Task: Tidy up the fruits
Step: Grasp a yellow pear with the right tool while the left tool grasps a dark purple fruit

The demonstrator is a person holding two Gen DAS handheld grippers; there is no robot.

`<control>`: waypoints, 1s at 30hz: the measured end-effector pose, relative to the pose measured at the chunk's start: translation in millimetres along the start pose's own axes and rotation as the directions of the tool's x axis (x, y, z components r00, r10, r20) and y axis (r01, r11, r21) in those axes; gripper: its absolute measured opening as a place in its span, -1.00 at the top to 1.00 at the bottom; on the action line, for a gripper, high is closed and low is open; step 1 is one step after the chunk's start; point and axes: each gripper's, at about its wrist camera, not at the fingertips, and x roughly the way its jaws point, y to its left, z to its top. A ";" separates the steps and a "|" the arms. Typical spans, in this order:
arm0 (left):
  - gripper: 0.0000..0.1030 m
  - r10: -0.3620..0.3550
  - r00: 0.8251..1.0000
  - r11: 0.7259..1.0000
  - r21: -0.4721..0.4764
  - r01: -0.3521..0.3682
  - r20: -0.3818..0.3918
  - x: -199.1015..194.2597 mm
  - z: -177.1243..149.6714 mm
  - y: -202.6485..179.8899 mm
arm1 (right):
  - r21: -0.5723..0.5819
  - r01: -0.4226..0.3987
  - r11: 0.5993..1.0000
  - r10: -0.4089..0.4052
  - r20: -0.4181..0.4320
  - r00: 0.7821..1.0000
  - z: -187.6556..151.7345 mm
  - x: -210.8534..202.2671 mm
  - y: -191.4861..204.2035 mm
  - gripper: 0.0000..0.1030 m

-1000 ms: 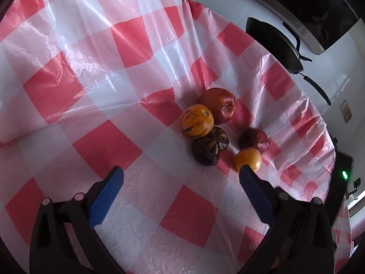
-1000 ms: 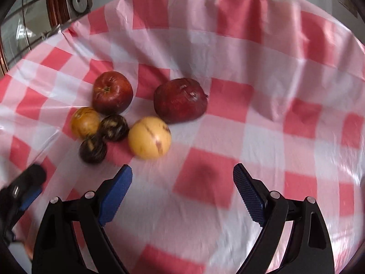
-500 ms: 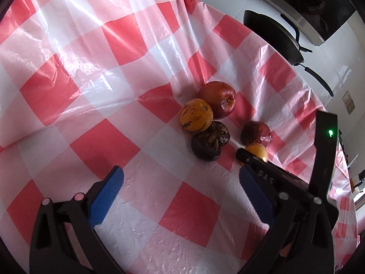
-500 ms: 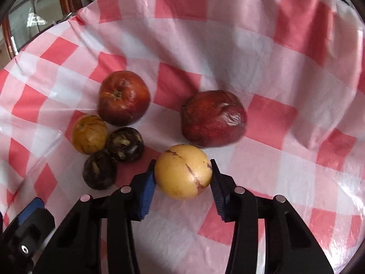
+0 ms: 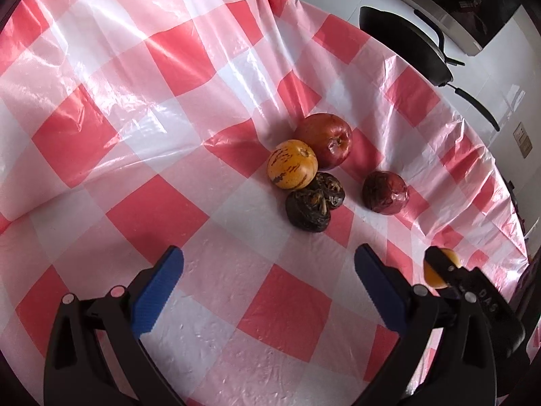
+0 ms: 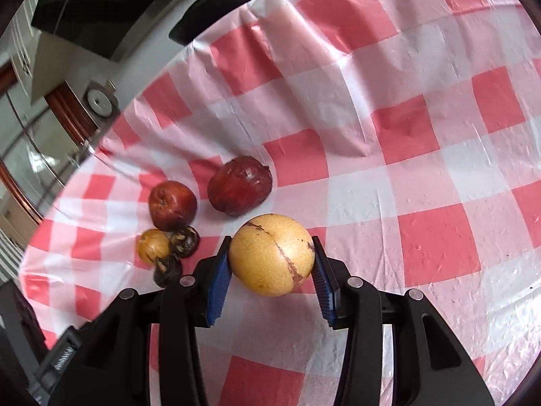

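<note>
Between the right gripper's [image 6: 271,264] blue pads, a round yellow fruit [image 6: 271,253] sat clamped, apparently lifted off the checked tablecloth [image 6: 422,135]. Left of it and farther from the camera lay the remaining fruit: a wrinkled dark red fruit [image 6: 239,189] nearest, then a red apple [image 6: 172,204], a small orange fruit [image 6: 153,246] and two dark shrivelled fruits [image 6: 175,257] touching one another. The left gripper [image 5: 267,284] hung released and empty, that cluster straight ahead of it, so it looked the nearer one for the next pick.
</note>
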 end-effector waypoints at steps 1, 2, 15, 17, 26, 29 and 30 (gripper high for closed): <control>-0.96 0.010 1.000 1.000 0.015 -0.010 -0.001 0.9 -0.2 -2.8 | 0.006 -0.002 1.000 0.002 0.004 1.000 -1.6 -1.7 -0.8 0.14; -0.96 0.024 1.000 0.999 0.026 -0.024 0.001 1.9 -0.1 -5.6 | 0.011 -0.008 1.000 0.008 0.006 1.000 -0.2 -0.3 -1.9 0.14; -0.57 0.207 0.976 0.954 0.234 -0.186 -0.065 69.1 28.1 -66.1 | 0.040 -0.002 0.999 0.001 0.014 1.000 2.6 6.6 -0.3 0.14; -0.45 0.212 0.975 0.950 0.248 -0.190 -0.063 70.8 30.3 -66.2 | 0.042 0.000 0.999 -0.001 0.011 1.000 3.0 7.9 0.3 0.14; 0.18 0.126 0.990 0.961 0.257 -0.105 -0.067 60.4 30.0 -53.2 | 0.031 0.003 1.000 -0.004 0.008 1.000 1.4 9.2 2.5 0.14; 0.19 0.085 0.995 0.964 0.256 -0.072 -0.043 35.6 20.6 -47.5 | 0.031 -0.003 1.000 0.003 0.013 1.000 0.6 7.5 1.7 0.14; 0.19 0.062 0.998 0.967 0.249 -0.054 -0.024 19.2 15.7 -43.1 | 0.033 -0.004 0.999 0.004 0.014 1.000 0.8 7.6 1.0 0.14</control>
